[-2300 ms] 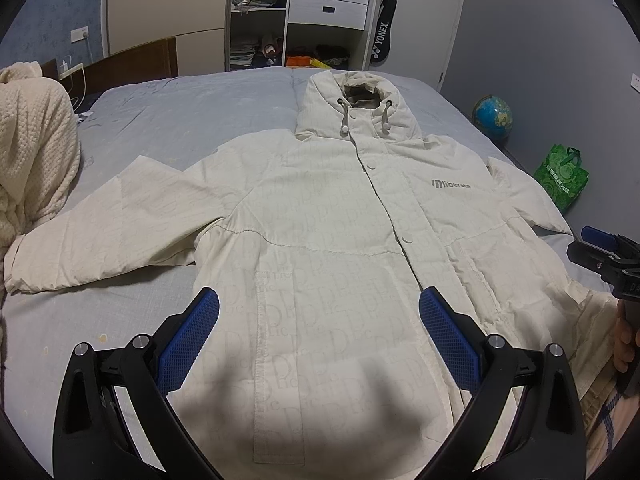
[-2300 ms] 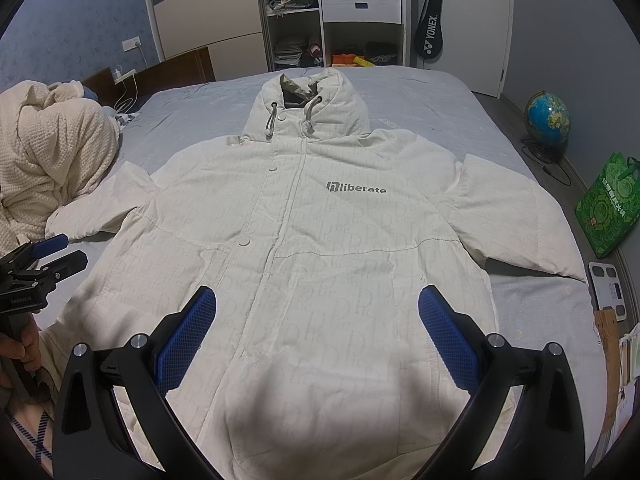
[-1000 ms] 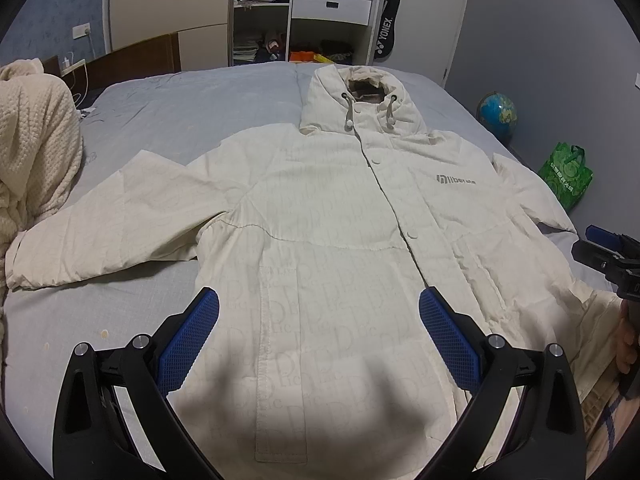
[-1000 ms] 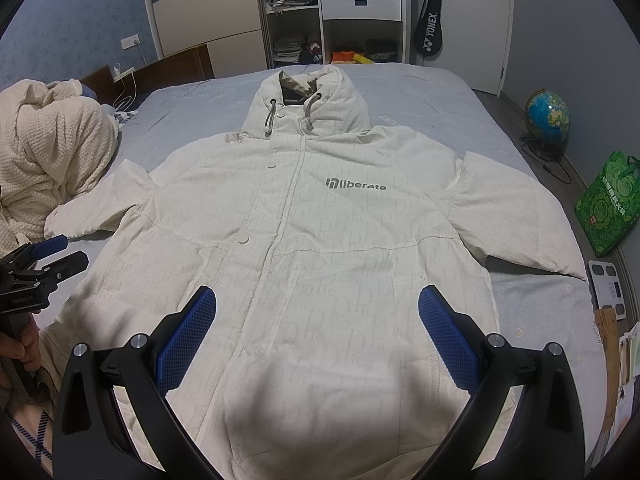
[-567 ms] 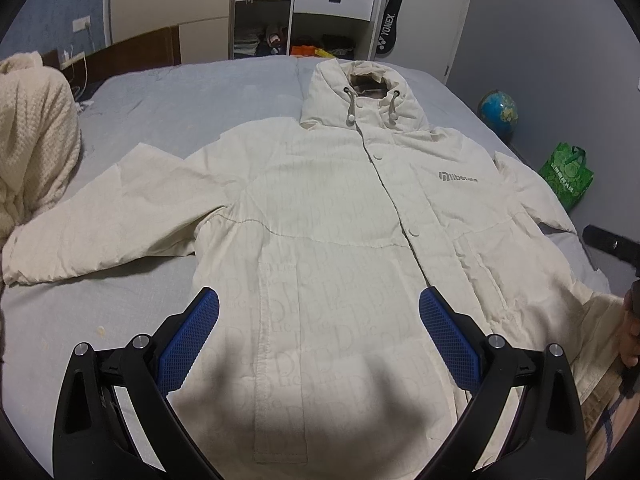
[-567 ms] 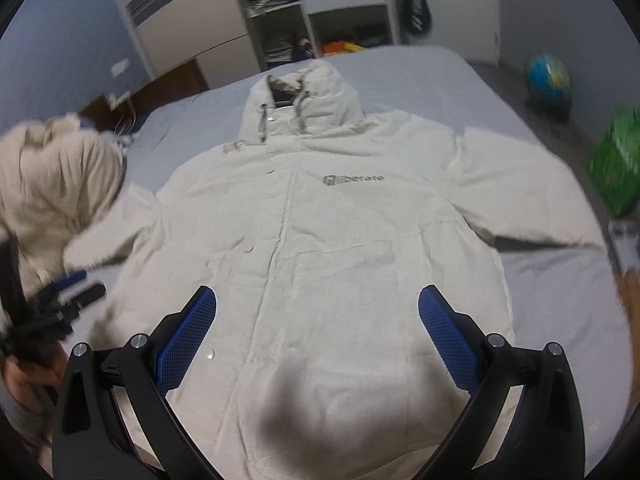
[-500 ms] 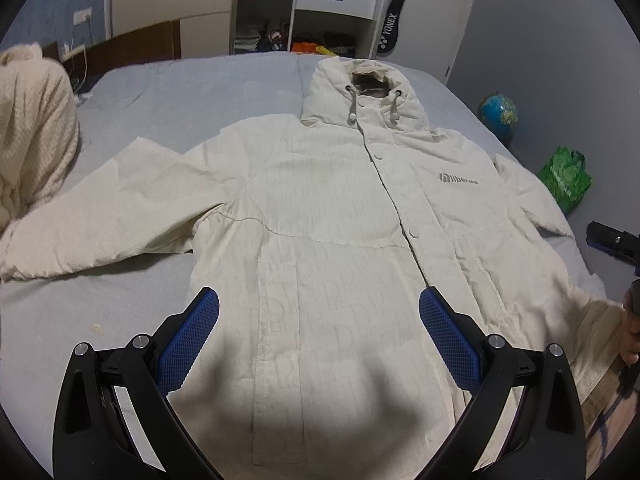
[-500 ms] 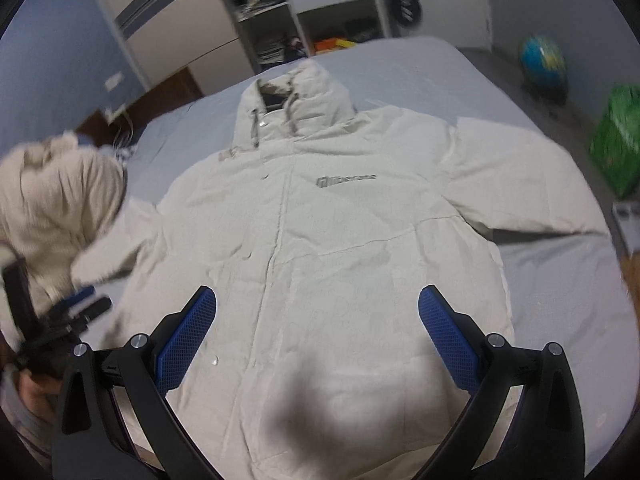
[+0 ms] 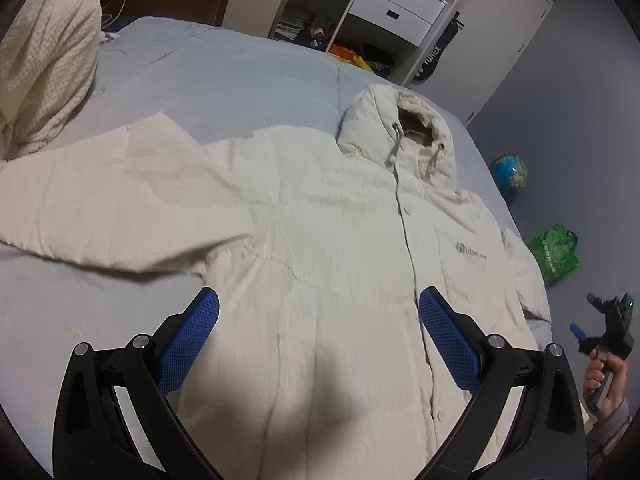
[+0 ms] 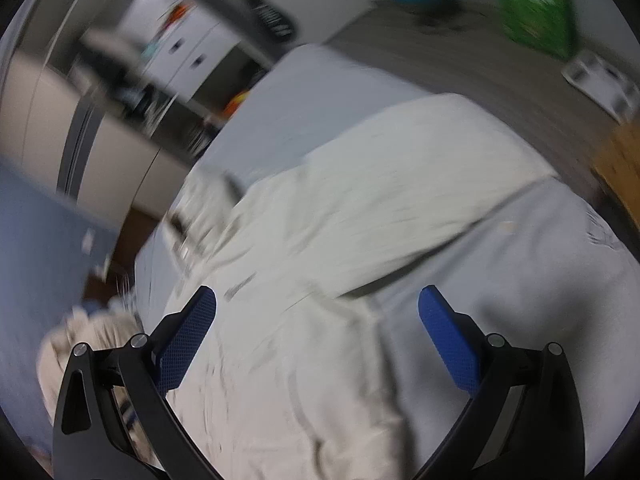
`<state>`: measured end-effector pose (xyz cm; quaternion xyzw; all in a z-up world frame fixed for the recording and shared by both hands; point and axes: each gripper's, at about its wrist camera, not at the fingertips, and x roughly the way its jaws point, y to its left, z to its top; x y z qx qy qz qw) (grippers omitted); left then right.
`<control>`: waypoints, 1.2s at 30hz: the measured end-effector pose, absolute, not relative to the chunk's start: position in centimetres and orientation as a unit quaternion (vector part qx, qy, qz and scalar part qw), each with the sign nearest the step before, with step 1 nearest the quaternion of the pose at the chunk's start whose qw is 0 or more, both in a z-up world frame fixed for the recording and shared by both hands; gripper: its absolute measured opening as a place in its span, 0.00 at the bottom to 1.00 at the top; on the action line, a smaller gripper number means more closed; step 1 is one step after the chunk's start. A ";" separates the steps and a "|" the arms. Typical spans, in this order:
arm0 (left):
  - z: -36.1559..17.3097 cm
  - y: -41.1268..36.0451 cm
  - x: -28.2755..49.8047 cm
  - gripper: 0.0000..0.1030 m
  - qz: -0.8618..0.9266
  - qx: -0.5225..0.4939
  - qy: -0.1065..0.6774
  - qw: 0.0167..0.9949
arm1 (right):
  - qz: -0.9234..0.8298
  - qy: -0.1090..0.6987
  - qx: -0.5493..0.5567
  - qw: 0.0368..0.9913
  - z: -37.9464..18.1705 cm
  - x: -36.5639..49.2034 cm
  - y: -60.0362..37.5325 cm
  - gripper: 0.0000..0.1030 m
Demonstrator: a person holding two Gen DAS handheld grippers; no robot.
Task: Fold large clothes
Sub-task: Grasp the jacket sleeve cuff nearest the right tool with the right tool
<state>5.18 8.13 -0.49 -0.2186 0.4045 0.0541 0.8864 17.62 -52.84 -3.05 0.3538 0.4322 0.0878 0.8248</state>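
Observation:
A large cream hooded jacket [image 9: 328,248] lies flat, front up, on the grey-blue bed [image 9: 224,68], sleeves spread, hood at the far end. My left gripper [image 9: 318,340] is open and empty, held above the jacket's lower front. My right gripper [image 10: 316,340] is open and empty; its view is blurred and tilted, over the jacket's body [image 10: 280,360] near the armpit of its sleeve [image 10: 400,184]. The right gripper also shows in the left wrist view [image 9: 608,328], off the bed's right side.
A cream knitted blanket [image 9: 44,64] is heaped at the bed's far left. Shelves and white drawers [image 9: 396,4] stand beyond the bed. A globe [image 9: 508,170] and a green bag [image 9: 556,252] sit on the floor to the right. A white scale [image 10: 600,80] lies on the floor.
My left gripper has swung left, toward the left sleeve. My right gripper has swung sharply right and tilted, now over the jacket's right sleeve and side. Both stay open.

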 end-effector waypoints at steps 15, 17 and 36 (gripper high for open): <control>-0.6 5.4 7.9 0.94 0.016 -0.142 0.436 0.889 | 0.021 0.416 0.512 0.751 -11.7 21.1 -60.5 0.82; -1.1 5.6 8.1 0.94 0.020 -0.143 0.442 0.885 | 0.018 0.420 0.514 0.748 -12.3 22.0 -60.3 0.81; -2.9 5.5 9.8 0.94 0.031 -0.128 0.465 0.876 | -0.044 0.340 0.562 0.753 -13.0 24.5 -63.8 0.11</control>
